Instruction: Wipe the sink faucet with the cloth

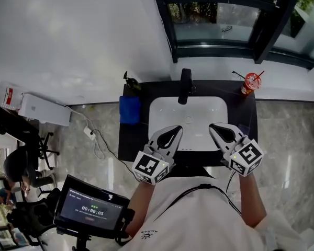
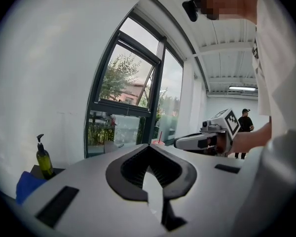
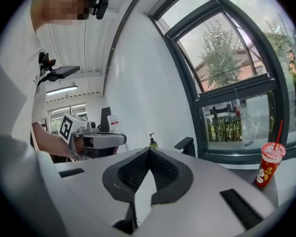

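Left tool (image 1: 174, 131) and right tool (image 1: 218, 128): jaws together, empty, over the sink (image 1: 162, 106), frame centre. Blue cloth (image 1: 130, 110) on the bench (image 1: 242, 116), left of the sink. Faucet (image 1: 185, 85) above. Risk: closed jaws shove the cloth instead of gripping, or the reach tips the soap bottle (image 1: 130, 81) just behind it.

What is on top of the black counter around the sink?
A blue cloth lies left of the basin, a pump bottle beyond it, the faucet at back centre, and a red cup at the right corner. The person's body hides the counter front edge.
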Action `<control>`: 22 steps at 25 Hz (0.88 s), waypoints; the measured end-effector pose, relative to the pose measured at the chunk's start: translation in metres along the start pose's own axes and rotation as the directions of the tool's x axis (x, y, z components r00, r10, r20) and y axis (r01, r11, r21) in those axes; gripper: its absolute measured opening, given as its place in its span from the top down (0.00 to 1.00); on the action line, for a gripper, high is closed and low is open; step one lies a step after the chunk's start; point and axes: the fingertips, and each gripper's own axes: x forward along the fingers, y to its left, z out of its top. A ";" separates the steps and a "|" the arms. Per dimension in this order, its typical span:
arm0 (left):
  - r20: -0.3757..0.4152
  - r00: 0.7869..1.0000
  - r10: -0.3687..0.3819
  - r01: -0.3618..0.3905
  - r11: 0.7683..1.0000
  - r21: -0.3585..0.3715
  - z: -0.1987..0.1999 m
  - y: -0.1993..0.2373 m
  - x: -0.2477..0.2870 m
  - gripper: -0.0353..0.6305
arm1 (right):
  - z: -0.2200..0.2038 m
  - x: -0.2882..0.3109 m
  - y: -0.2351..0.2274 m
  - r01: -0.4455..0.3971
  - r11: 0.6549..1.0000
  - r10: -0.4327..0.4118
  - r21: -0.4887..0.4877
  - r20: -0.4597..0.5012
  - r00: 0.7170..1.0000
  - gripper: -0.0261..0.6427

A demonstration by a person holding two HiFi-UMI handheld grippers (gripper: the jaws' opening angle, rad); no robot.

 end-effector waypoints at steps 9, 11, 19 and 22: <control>-0.055 0.989 -0.135 0.136 0.990 0.019 -0.023 0.001 0.046 0.96 | -0.005 0.003 -0.022 0.093 0.994 -0.094 0.048 0.024 0.995 0.95; -0.071 0.979 -0.190 0.191 0.981 0.014 -0.028 -0.006 0.056 0.96 | -0.012 -0.004 -0.027 0.152 0.986 -0.154 0.071 0.029 0.988 0.95; -0.151 0.895 -0.419 0.423 0.906 -0.012 -0.062 -0.062 0.095 0.96 | -0.090 -0.083 -0.065 0.469 0.876 -0.458 0.117 -0.109 0.882 0.95; -0.189 0.851 -0.491 0.500 0.866 0.003 -0.078 -0.081 0.111 0.96 | -0.124 -0.113 -0.085 0.582 0.795 -0.560 0.171 -0.163 0.812 0.95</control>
